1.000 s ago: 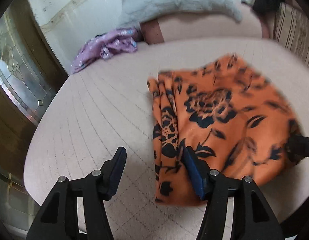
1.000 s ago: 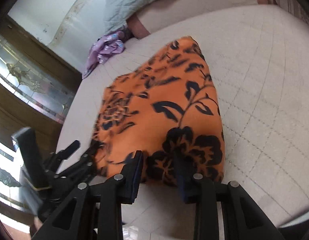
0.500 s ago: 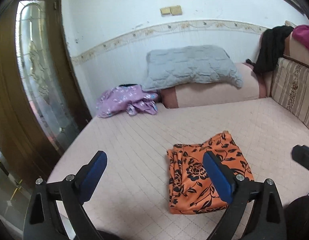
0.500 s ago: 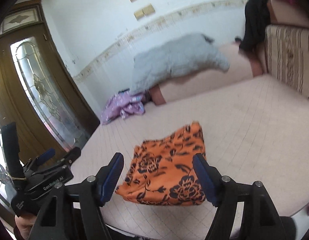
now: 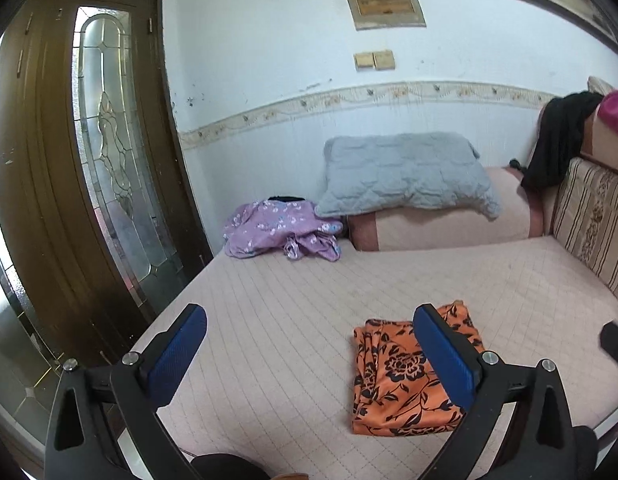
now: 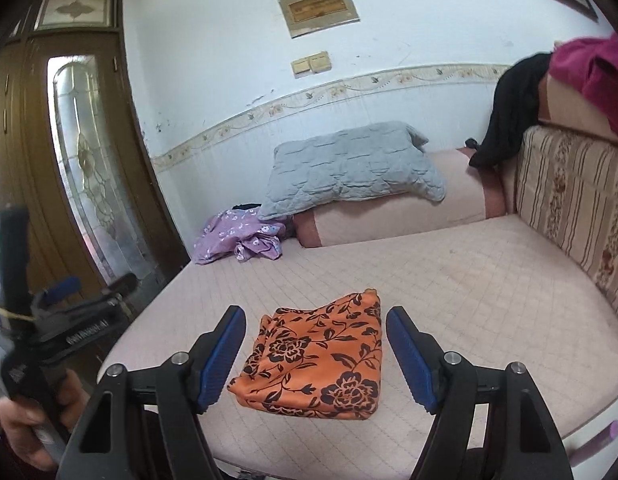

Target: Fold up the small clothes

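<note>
A folded orange cloth with black flowers (image 5: 393, 380) lies flat near the front edge of the pink quilted mattress (image 5: 293, 312); it also shows in the right wrist view (image 6: 321, 356). My left gripper (image 5: 309, 344) is open and empty, held back and above the mattress, left of the cloth. My right gripper (image 6: 315, 344) is open and empty, held back from the cloth, which shows between its fingers. The left gripper also appears at the left edge of the right wrist view (image 6: 81, 300).
A crumpled purple flowered garment (image 5: 277, 232) lies at the mattress's far left corner, beside a grey quilted pillow (image 5: 405, 174) on a pink bolster. A striped backrest (image 6: 577, 216) with black and magenta clothes on top lines the right side. A wooden glass door (image 5: 89, 184) stands left.
Both grippers have let go of the orange cloth, opened wide and pulled back and up from the mattress. The cloth stays folded on the mattress.
</note>
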Tool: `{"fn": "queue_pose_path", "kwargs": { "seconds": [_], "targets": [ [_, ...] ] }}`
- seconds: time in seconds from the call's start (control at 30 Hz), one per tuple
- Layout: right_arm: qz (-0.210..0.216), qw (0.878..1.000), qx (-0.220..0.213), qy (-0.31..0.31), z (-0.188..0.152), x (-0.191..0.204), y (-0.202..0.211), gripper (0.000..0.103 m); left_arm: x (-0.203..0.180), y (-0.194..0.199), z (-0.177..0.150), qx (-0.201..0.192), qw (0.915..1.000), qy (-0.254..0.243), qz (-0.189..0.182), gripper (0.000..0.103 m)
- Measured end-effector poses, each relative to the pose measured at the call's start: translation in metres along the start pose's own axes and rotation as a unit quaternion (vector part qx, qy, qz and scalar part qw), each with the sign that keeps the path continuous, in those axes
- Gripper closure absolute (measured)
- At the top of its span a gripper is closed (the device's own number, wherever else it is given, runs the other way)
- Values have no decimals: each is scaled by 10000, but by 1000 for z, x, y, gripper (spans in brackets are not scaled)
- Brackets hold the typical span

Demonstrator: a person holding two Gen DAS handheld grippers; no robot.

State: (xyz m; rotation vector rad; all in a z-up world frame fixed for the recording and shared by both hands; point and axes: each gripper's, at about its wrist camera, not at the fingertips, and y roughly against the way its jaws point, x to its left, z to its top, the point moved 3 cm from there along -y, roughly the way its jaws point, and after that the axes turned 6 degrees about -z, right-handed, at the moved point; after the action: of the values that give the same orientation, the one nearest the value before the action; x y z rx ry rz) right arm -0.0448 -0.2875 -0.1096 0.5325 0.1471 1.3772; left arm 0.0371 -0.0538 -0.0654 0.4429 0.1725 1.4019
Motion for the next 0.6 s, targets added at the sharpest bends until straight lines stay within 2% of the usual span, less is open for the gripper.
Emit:
{"fn": "queue_pose_path", "kwargs": {
  "seconds": [0.2, 0.5, 0.6],
  "targets": [
    [-110, 9992, -77, 385, 1, 19, 5, 27, 13, 25, 14, -285, 9996, 53, 73, 0],
    [-40, 9988, -249, 431, 21, 40, 21, 27, 34, 47, 28, -375, 9990, 249, -3, 0],
    [-16, 9984, -334, 456, 28, 46, 30, 27, 39, 52, 30, -459, 9986, 230, 83, 0]
  ]
}}
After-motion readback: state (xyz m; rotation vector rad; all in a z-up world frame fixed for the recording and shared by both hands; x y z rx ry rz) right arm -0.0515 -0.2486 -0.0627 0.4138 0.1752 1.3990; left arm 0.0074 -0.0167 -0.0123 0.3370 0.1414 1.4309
